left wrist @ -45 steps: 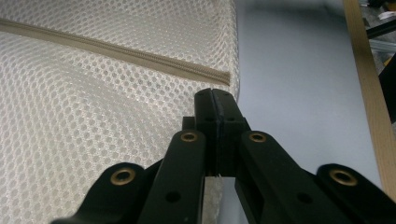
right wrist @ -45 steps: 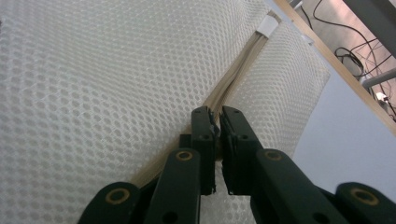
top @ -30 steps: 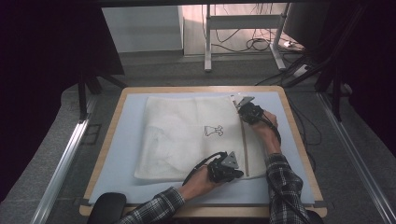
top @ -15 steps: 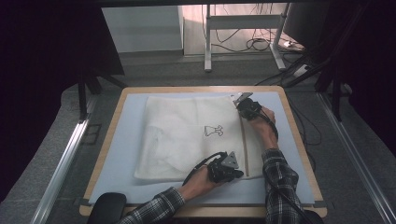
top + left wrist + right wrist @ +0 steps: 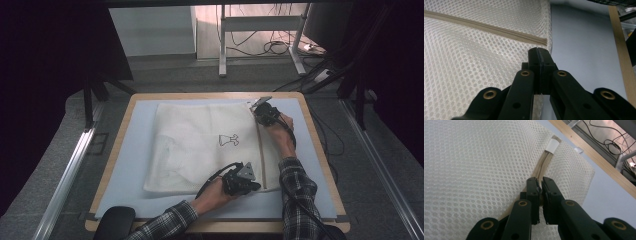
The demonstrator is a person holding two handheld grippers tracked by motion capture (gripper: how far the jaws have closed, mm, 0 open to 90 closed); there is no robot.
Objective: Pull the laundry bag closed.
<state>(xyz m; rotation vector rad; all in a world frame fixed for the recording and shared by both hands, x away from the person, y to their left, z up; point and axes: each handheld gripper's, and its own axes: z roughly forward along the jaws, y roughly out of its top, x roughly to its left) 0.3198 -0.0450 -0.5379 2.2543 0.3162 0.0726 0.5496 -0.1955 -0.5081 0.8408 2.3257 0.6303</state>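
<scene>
The left claw [image 5: 539,53] has its jaws pressed together on the near edge of the white mesh laundry bag [image 5: 200,145], just past the closed end of the zipper [image 5: 486,28]; in the high view this claw [image 5: 252,186] sits at about 5 o'clock on the bag, the left hand [image 5: 220,192] wrapped round it with the plaid-sleeved forearm running in low from 7 o'clock. The right claw [image 5: 540,182] is pinched shut on the zipper [image 5: 544,162] near its far end, a white tab [image 5: 553,144] just ahead of it; from above it lies at the bag's 1 o'clock corner [image 5: 261,111], the right hand [image 5: 280,131] behind it and the forearm stretched straight toward 12 o'clock. The bag lies flat on the blue mat [image 5: 135,155] covering the wood-rimmed table [image 5: 320,145], a small printed garment symbol [image 5: 228,140] near its middle.
</scene>
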